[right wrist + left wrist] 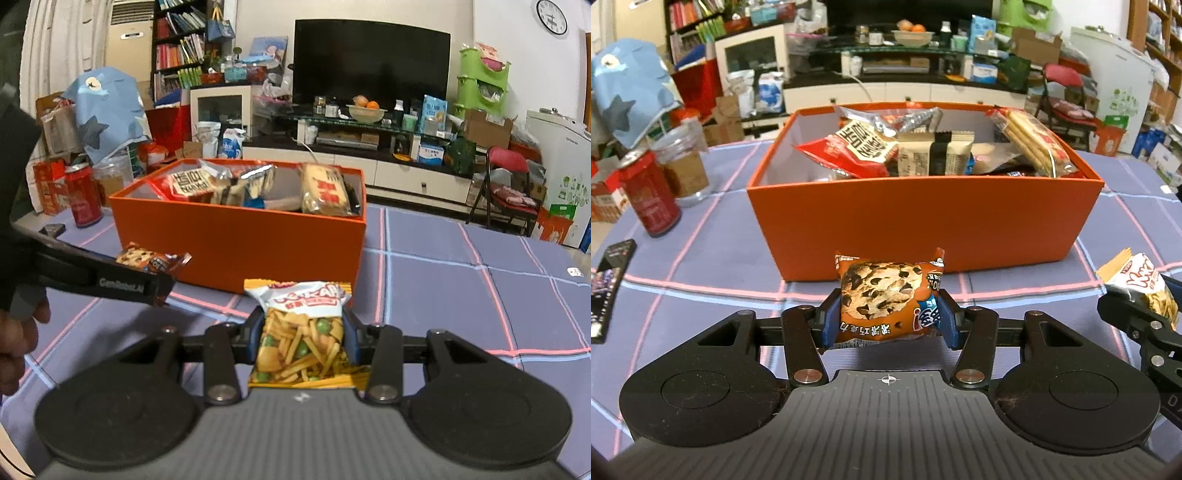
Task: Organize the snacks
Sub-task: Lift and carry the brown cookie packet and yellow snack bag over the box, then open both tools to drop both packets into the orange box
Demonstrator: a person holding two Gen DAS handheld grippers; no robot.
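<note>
- My left gripper [888, 319] is clenched on a brown chocolate-chip cookie packet [888, 299], its blue pads pressing both sides; the packet is held above the table near the front wall of the orange box [923, 221].
- My right gripper [303, 341] grasps a yellow bag of mixed crackers with green peas [301, 332] the same way, in front of the right front corner of the box.
- The box is open and crowded with snacks: a red packet with big white label [849, 151], a beige wrapped bar with a black band [934, 153], a long pack of biscuits [1032, 144] leaning on the right wall.
- The table [461, 295] wears a purple cloth with pink and blue lines; a red can [650, 194] and a plastic jar [683, 162] stand near its left edge, a phone [607, 288] lies closer.
- Behind is a TV stand with a bowl of fruit [366, 110].
- Only the right view shows the black television [371, 61], a wall clock [551, 16] and my left hand [16, 332].
</note>
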